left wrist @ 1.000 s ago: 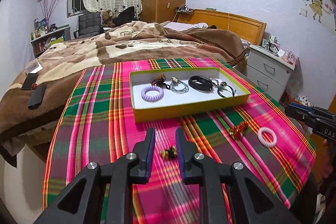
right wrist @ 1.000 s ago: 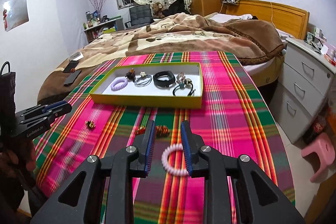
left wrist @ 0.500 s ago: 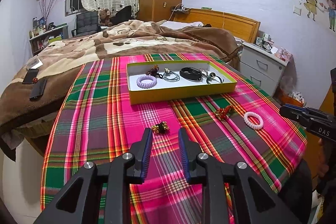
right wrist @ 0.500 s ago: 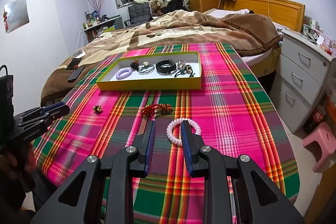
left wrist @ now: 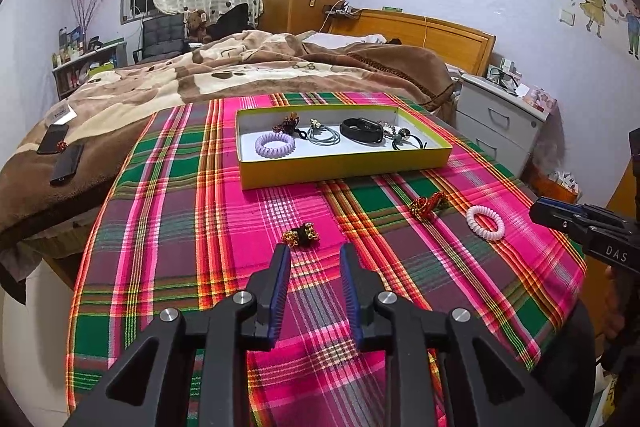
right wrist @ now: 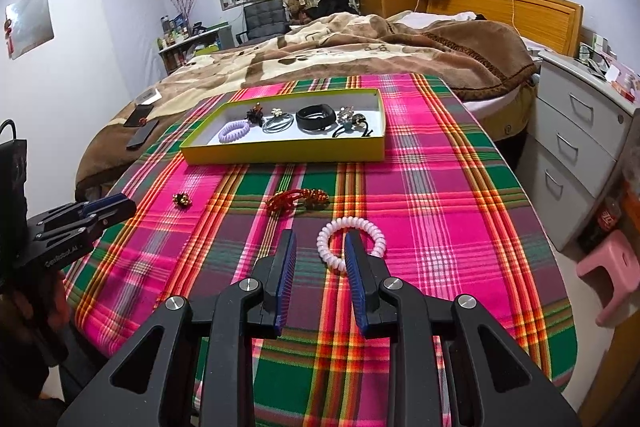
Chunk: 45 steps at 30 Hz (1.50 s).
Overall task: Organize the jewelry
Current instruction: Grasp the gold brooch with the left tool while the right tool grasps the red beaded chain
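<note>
Down low in each wrist view, both claws tilt toward the pink and green plaid tablecloth (left wrist: 168, 227). Left claw (left wrist: 314, 255) has just been opening, nothing between its jaws; the small black and gold hair clip (left wrist: 301, 237) lies just past its tips. Right claw (right wrist: 320, 247) is open too, one finger over the white spiral hair tie (right wrist: 352, 241). Upper middle sits the yellow cardboard tray (left wrist: 344, 169).
</note>
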### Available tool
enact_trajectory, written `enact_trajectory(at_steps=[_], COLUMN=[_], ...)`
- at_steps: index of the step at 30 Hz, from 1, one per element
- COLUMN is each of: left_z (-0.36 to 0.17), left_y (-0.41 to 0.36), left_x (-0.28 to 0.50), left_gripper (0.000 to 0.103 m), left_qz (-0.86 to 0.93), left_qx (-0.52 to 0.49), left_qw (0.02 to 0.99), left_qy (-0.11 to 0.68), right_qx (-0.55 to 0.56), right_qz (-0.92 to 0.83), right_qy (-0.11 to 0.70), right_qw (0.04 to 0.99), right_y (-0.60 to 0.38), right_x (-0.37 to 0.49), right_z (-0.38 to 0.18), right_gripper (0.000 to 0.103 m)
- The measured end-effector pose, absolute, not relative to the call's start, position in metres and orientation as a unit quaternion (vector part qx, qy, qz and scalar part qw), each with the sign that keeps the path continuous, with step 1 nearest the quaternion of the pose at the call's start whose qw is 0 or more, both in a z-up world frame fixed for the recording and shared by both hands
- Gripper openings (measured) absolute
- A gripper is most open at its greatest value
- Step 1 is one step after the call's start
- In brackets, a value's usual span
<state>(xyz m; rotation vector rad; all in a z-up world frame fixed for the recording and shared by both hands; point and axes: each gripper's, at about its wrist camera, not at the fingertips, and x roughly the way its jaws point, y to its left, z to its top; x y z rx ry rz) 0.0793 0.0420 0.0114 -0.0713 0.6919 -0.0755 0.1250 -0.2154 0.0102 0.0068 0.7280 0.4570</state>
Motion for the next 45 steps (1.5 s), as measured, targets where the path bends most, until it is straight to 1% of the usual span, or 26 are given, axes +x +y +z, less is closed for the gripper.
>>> enact_trajectory(at_steps=[5, 8, 23, 26, 30, 31, 32, 34, 45], left_z=[0.009, 0.007, -0.011, -0.017, -0.023, -0.024, -0.024, -0.024, -0.029], left_y=[0.042, 0.043, 0.048, 0.049, 0.053, 0.053, 0.053, 0.053, 0.052], left_x=[0.088, 0.094, 0.128, 0.135, 0.143, 0.146, 0.147, 0.15, 0.167], left_gripper=[0.026, 0.033, 0.033, 0.033, 0.033, 0.033, 0.033, 0.034, 0.034], left_qz=[-0.037, -0.038, -0.033, -0.04, -0.043, -0.042, -0.041, -0.041, -0.034], left_qx=[-0.036, -0.037, -0.049, -0.064, -0.081, -0.083, -0.083, -0.081, -0.069], left_qw=[0.938, 0.937, 0.923, 0.914, 0.905, 0.903, 0.903, 0.902, 0.898], left_qy=[0.342, 0.346, 0.381, 0.398, 0.415, 0.418, 0.42, 0.423, 0.433], right_qx=[-0.002, -0.002, -0.002, -0.006, -0.033, -0.042, -0.05, -0.067, -0.162], right_qz=[0.226, 0.223, 0.2, 0.204, 0.226, 0.23, 0.234, 0.245, 0.281], right_qy=[0.357, 0.362, 0.38, 0.379, 0.376, 0.376, 0.376, 0.376, 0.391], right_qw=[0.907, 0.905, 0.903, 0.903, 0.898, 0.897, 0.895, 0.891, 0.861], right_y=[-0.21, -0.209, -0.211, -0.209, -0.193, -0.188, -0.183, -0.174, -0.144], right_x=[0.132, 0.137, 0.159, 0.164, 0.174, 0.176, 0.178, 0.184, 0.205], right_z=[0.006, 0.001, -0.013, -0.012, -0.01, -0.011, -0.012, -0.015, -0.031], right_gripper=[0.026, 0.026, 0.026, 0.026, 0.027, 0.029, 0.034, 0.038, 0.038])
